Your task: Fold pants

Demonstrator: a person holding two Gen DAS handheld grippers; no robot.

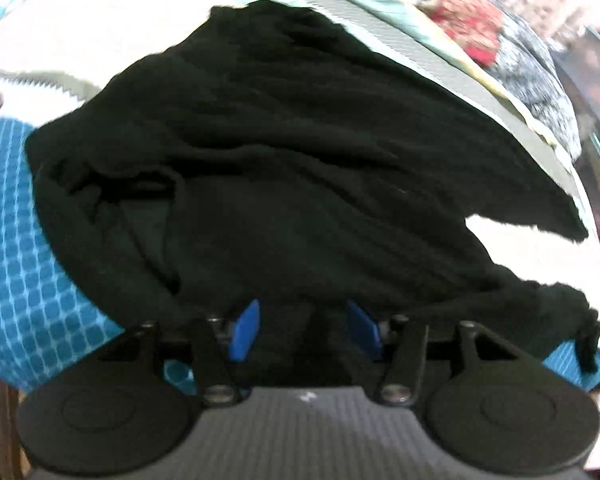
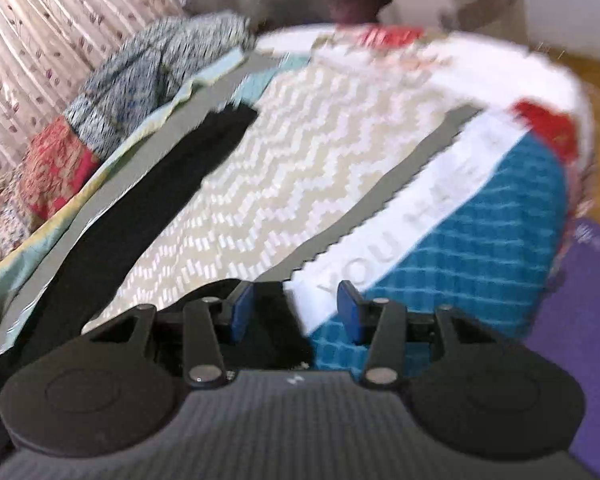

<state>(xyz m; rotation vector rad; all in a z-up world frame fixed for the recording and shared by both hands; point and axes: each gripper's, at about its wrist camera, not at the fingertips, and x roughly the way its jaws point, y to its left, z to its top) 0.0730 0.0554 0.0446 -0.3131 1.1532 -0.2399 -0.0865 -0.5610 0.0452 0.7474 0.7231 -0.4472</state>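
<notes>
Black pants lie in a rumpled, partly folded heap on a bed and fill most of the left wrist view. My left gripper hovers over their near edge, open, its blue pads apart with dark cloth lying under the gap and not pinched. In the right wrist view a long black strip of the pants runs along the left side of the bedspread. My right gripper stands open over the pants' near end, where black cloth meets the cover; its blue pads press on nothing.
The bedspread has a cream zigzag middle, a white lettered band and blue checked patches. Patterned red and grey cloths are piled at the far side by a curtain. A purple mat lies on the floor at the right.
</notes>
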